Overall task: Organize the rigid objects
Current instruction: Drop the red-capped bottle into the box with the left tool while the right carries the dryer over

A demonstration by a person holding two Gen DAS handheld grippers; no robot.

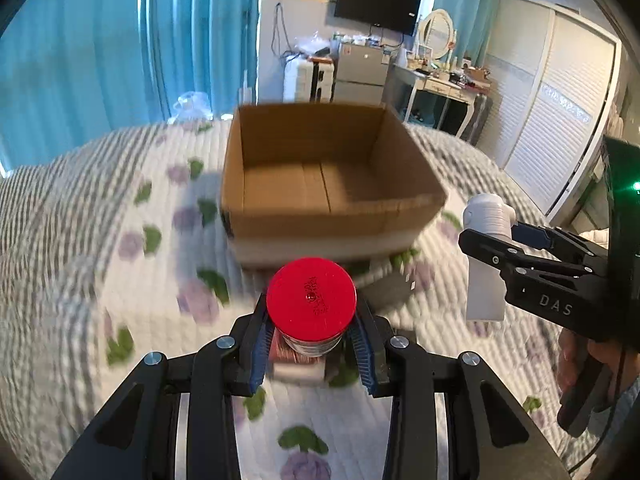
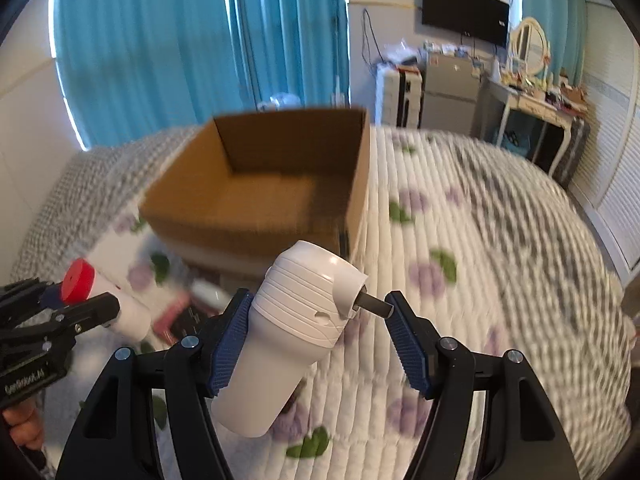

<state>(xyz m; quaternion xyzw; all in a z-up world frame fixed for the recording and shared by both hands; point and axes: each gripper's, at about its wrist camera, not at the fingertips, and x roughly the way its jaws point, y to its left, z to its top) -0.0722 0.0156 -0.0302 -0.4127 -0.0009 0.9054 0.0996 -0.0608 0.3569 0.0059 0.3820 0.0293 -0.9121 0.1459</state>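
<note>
The cardboard box (image 1: 328,184) sits open-topped on the quilted bed (image 1: 100,280), and it lies straight ahead of and below both of your tools. Its near wall faces you and its floor looks bare in both views.

In your left tool (image 1: 312,340) stands a red-capped bottle (image 1: 311,300), clamped at its body by both blue pads, cap up and long axis near upright. From here the box's near wall rises just beyond the cap. In the right wrist view the same bottle shows a white body, and the box is ahead of it and to its right.

Your right tool (image 2: 316,340) carries a white grinder-like canister (image 2: 288,332) with a ribbed head and a short dark stub on its side. Its long axis tilts, the base toward you and the head leaning up toward the box. The left pad presses its body; the stub meets the tip of the right finger, so the jaws stand wide yet grip it, judging by how it hangs clear of the bed. The box's near right corner is the closest part to this tool.

Both tools look about equally near the box, the left one squarely before it, the right one off its right corner.

Much is hard to read. The quilt and box edges are smeared by blur. Small things lie on the bed between the tools and the box, a dark flat piece (image 1: 386,288) and something pink and white (image 2: 188,304), too blurred to name. The canister's grip on the far side is partly hidden, as is the base of the bottle.
</note>
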